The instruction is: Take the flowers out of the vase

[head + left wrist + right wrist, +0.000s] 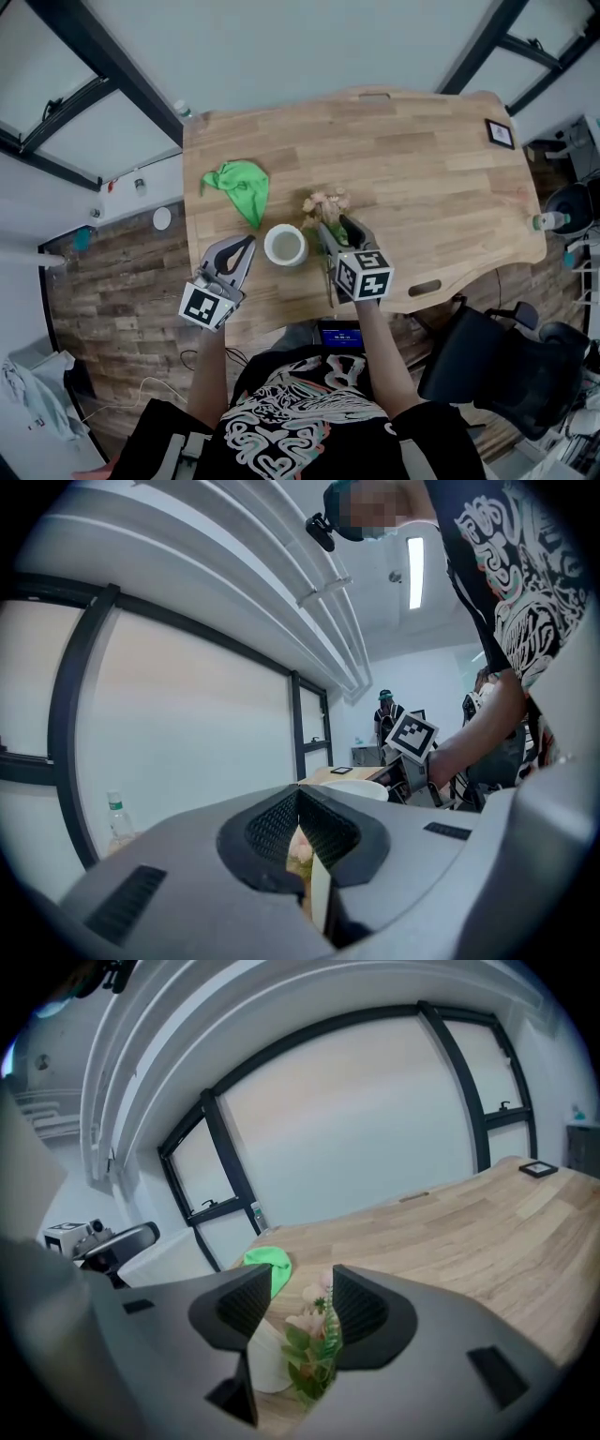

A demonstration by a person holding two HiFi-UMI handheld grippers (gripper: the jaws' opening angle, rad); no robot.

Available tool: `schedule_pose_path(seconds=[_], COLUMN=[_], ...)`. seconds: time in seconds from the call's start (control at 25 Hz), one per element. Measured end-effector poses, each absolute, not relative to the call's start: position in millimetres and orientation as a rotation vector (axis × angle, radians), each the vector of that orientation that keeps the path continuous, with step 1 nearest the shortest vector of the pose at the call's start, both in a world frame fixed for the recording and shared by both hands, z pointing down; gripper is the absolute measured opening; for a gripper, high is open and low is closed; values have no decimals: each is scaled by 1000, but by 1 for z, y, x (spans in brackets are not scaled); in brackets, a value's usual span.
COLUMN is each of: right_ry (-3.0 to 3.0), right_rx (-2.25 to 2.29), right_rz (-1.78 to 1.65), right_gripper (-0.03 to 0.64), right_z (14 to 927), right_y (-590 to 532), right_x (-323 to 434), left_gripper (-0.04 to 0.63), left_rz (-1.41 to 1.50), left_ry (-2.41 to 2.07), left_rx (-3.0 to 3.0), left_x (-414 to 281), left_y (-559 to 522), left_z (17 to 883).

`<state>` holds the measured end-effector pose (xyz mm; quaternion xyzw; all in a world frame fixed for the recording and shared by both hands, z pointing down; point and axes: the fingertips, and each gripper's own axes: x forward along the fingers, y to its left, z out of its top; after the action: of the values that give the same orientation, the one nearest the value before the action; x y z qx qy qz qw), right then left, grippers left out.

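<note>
On my right gripper the jaws stand well apart, and the flowers sit in the gap between them: pale pink blooms at the far end, green leaves nearer the camera. The bunch lies closer to the right-hand jaw than to the other. I see neither pad pressing on it, so I read this gripper as open with nothing clamped, though I cannot tell whether a leaf brushes the pad on that side.

From the head view the flowers are out of the vase. The blooms rest on the wooden table just beside the white vase, on its right, and the stems run back under my right gripper towards the near edge. The vase stands upright between the two grippers.

My left gripper has its jaws closed together and holds nothing; its own view shows the two ribbed pads meeting, with only a thin slit lower down. It sits just left of the vase, apart from it. A crumpled green cloth lies on the table beyond it
</note>
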<state>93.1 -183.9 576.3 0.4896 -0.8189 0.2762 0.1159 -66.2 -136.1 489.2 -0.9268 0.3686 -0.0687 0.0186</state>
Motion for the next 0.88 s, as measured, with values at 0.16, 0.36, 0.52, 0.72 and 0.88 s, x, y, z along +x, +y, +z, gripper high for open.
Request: schedule_pose_path(seconds=[0.16,0.36,0.52,0.72,0.88], right_ry=[-2453,-2462,-2521,-2608,-2661], right_rx=[1563,1608,1590,1522,1478], right_rz=[647,380,263,170,84], right_gripper=[181,2,2,2,2], right_z=[538,494,466,439,417], right_y=[-170,-137,-97,-51,-19], right_x=[103,110,106,98,100], left_gripper=[3,3,3,3,3], left_rz=[-198,-127,-106,-98,-80], left_ry=[1180,1255,1337,1420,1474], left_rx=[-2870,-2836,-2829,-2761,-2748], left_x=[-75,-89,-89,-76,-62], left_y=[-135,-127,-96,-48,-13], left_z=[485,468,457,433,422])
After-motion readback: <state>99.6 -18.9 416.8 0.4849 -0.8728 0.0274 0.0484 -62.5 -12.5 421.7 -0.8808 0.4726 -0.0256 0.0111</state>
